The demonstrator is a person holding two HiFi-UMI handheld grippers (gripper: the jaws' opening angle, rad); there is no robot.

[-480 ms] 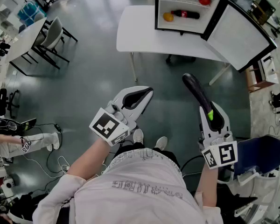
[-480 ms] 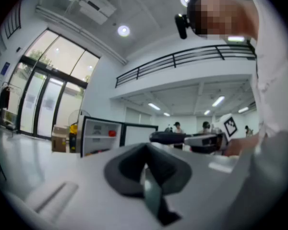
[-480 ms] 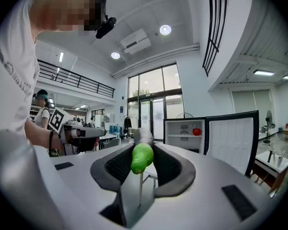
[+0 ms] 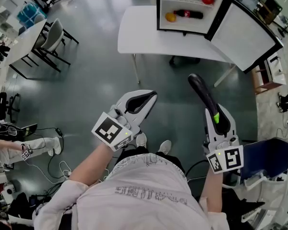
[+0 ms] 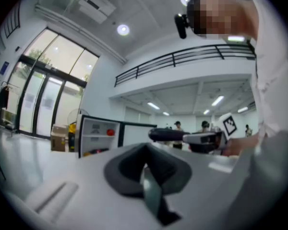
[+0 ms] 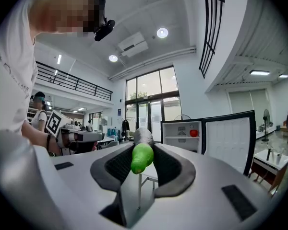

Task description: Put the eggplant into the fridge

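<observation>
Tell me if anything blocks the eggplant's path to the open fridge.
Nothing visible does. The right gripper holds the eggplant over bare floor. Ahead, the fridge stands on the white table with its door swung wide. A bottle and an orange item only partly fill its lower shelf.

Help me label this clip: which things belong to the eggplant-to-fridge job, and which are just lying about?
Job: eggplant, held in the right gripper; open fridge.
Lying about: bottle in the fridge; white table; chair.
</observation>
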